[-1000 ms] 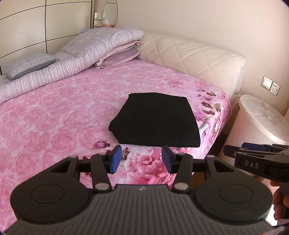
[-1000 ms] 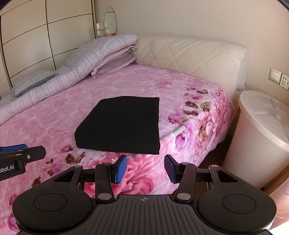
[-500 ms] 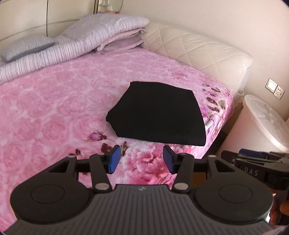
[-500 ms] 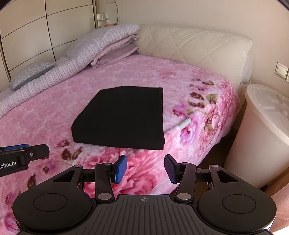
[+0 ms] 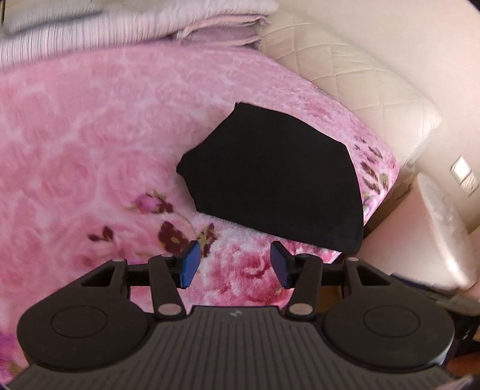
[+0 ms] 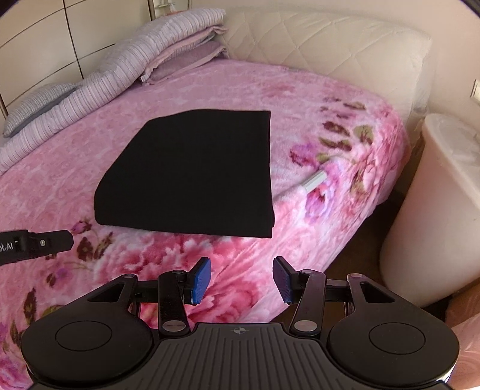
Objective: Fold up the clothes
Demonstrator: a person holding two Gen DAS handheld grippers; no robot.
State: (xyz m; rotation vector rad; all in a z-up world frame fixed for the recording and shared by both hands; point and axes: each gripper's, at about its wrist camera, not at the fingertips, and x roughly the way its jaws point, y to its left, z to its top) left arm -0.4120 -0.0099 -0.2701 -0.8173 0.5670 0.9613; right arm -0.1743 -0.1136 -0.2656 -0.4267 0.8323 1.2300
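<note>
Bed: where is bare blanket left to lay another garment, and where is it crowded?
Free: the pink blanket between the black garment and the striped bedding, and the strip before both grippers. Tight: right of the garment, a white tube near the edge.

A bed (image 6: 90, 192) under a pink rose-patterned blanket fills the room, with a cream quilted headboard (image 6: 330, 45) against a plain beige wall (image 6: 360, 12). Striped folded bedding (image 6: 168, 39) lies beside pale wardrobe panels (image 6: 45, 39). A white bin (image 6: 435, 210) stands just beside the bed.

Folded garment (image 6: 192, 171) on the bed (image 6: 90, 168), bedding stack (image 6: 168, 45) behind, bin (image 6: 435, 210) right.
</note>
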